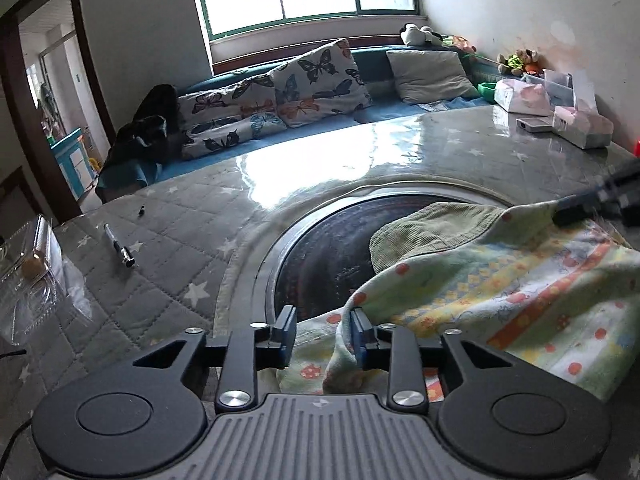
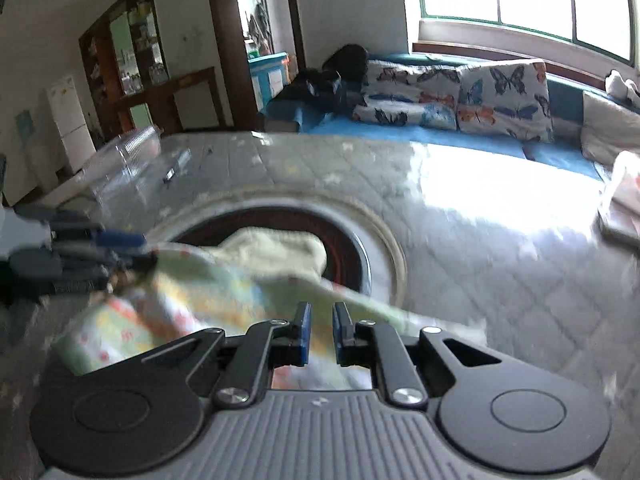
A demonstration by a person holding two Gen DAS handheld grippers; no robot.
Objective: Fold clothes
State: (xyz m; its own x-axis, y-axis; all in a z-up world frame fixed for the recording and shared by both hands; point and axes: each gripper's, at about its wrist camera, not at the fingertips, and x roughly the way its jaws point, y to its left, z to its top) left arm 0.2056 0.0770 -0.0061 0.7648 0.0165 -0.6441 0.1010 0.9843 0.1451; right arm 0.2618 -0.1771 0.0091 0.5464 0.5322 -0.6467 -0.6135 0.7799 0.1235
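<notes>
A small child's garment (image 1: 500,280), pale green with a printed lining of dots and stripes, lies on the table over the dark round inset (image 1: 320,256). My left gripper (image 1: 323,334) is open at the garment's near left edge, a fold of cloth against its right finger (image 1: 362,336). In the right wrist view the garment (image 2: 192,292) is blurred. My right gripper (image 2: 321,330) has its jaws a narrow gap apart over the garment's right edge, with cloth between them. The left gripper (image 2: 120,246) shows at the garment's far corner, and the right gripper (image 1: 576,212) shows at its other corner.
The table has a grey quilted star cloth (image 1: 168,240) under clear plastic. A pen (image 1: 120,246) and a clear plastic box (image 1: 28,280) lie at the left. Tissue packs and boxes (image 1: 560,108) stand at the far right. A blue sofa with butterfly cushions (image 1: 288,92) is beyond.
</notes>
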